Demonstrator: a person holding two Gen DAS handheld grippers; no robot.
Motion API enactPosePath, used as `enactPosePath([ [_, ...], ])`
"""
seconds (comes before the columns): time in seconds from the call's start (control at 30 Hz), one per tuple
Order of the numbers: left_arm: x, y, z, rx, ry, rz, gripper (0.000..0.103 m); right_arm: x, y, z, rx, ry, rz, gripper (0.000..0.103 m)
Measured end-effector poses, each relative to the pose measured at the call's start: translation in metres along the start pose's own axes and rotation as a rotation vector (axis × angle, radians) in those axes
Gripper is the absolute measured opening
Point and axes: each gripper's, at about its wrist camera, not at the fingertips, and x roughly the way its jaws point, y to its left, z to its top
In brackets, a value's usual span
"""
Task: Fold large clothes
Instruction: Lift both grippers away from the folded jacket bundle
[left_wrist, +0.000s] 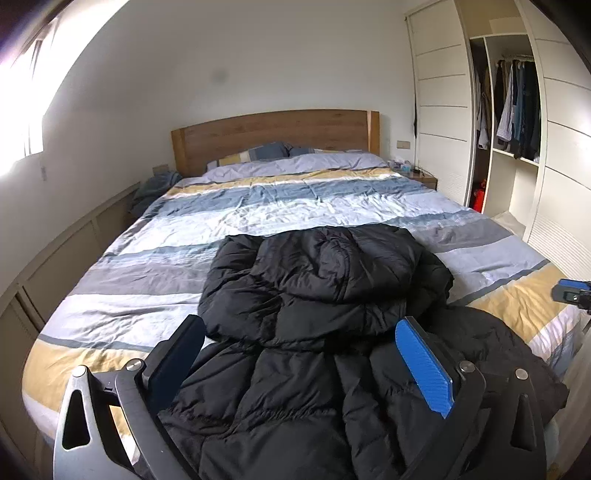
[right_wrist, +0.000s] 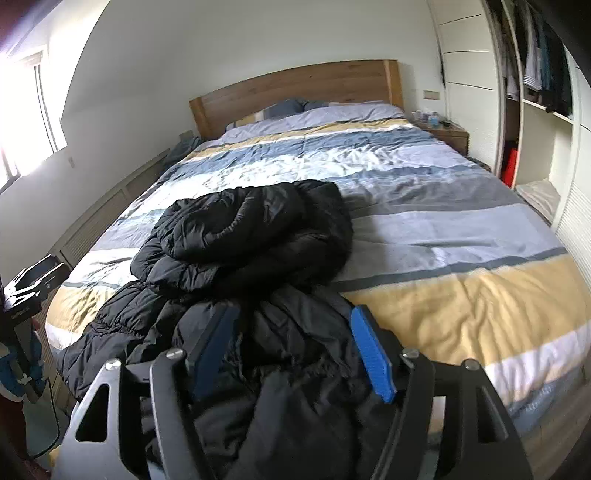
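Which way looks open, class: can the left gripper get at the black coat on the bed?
Probably yes: the left gripper is open just above the black coat, with nothing between them.

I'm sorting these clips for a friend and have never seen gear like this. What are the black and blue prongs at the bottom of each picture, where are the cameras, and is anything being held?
The prongs are two-finger grippers that a person holds, one in each hand. A wide-angle camera on each looks forward along its fingers, so one picture is from the left gripper and the other from the right gripper. Both look over a bed with a striped duvet. On it lies a black puffer jacket, its upper part bunched over the rest. Both grippers stand open above the jacket; nothing is held.
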Motion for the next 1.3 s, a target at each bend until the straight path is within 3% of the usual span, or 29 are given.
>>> enactPosePath([
  [0.57,-0.035,0.051,-0.034,-0.083,0.004,0.114,0.102,-0.036,-0.044,-0.037,0.107,-0.009,-0.066,0.074],
  [0.9,-0.029,0.086,-0.065,-0.14,0.07,0.184,0.102,-0.028,-0.062,-0.047,0.16,0.025,-0.072,0.074],
  [1.3,-0.007,0.119,-0.1,-0.208,0.185,0.217,0.102,0.003,-0.064,-0.061,0.161,0.117,-0.08,0.075],
])
